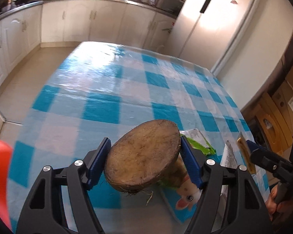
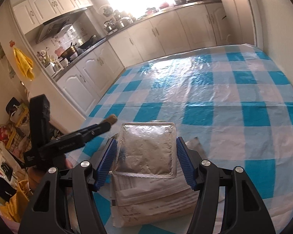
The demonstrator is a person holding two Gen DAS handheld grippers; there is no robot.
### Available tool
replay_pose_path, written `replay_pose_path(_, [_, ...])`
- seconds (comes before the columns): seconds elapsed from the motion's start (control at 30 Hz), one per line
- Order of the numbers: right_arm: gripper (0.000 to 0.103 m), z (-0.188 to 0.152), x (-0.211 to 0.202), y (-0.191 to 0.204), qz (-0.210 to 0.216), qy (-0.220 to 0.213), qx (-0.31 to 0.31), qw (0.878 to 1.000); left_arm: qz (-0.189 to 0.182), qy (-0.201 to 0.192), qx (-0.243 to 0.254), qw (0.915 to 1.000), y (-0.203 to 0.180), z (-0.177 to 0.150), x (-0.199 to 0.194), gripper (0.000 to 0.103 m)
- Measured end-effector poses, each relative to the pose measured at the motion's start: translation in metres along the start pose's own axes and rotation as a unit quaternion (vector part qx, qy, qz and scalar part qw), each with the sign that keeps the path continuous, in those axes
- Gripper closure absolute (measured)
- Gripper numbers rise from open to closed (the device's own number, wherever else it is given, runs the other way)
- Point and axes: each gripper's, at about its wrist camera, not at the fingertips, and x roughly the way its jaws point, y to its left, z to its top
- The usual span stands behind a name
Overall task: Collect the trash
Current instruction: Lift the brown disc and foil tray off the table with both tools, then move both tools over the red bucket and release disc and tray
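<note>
My left gripper [image 1: 144, 156] is shut on a brown half coconut shell [image 1: 144, 154], flat cut face up, held above the blue-checked table [image 1: 107, 89]. My right gripper [image 2: 146, 152] is shut on a square silver foil packet [image 2: 146, 148], held above a folded printed paper bag [image 2: 152, 198] on the table. In the left wrist view the right gripper [image 1: 248, 152] shows at the right, the packet seen edge-on. In the right wrist view the left gripper [image 2: 105, 125] shows at the left with the shell's edge [image 2: 112, 119].
A green wrapper [image 1: 199, 146] and a cartoon-printed bag [image 1: 185, 193] lie on the table under the shell. A red object [image 1: 0, 175] is at the left edge. Kitchen cabinets [image 1: 84, 25] and a fridge [image 1: 224, 19] stand beyond the table. Cardboard boxes [image 1: 279, 105] are on the right.
</note>
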Motion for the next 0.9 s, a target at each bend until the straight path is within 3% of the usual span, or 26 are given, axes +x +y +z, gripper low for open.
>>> replay_pose_path(0.27, [0.04, 0.0, 0.021, 0.038, 0.026, 0.026, -0.04, 0.998, 0.06, -0.023, -0.038, 0.9972, 0.045, -0.016, -0.049, 0.031])
replay_pose_path(0.53, [0.04, 0.003, 0.055, 0.096, 0.067, 0.061, -0.096, 0.991, 0.133, -0.034, -0.083, 0.9871, 0.107, -0.041, -0.098, 0.031])
replay_pose_path(0.7, [0.04, 0.003, 0.084, 0.15, 0.103, 0.087, -0.145, 0.98, 0.181, -0.031, -0.128, 0.9747, 0.155, -0.057, -0.118, 0.031])
replay_pose_path(0.9, [0.04, 0.003, 0.122, 0.214, 0.142, 0.118, -0.199, 0.962, 0.21, -0.019, -0.164, 0.9636, 0.194, -0.071, -0.122, 0.031])
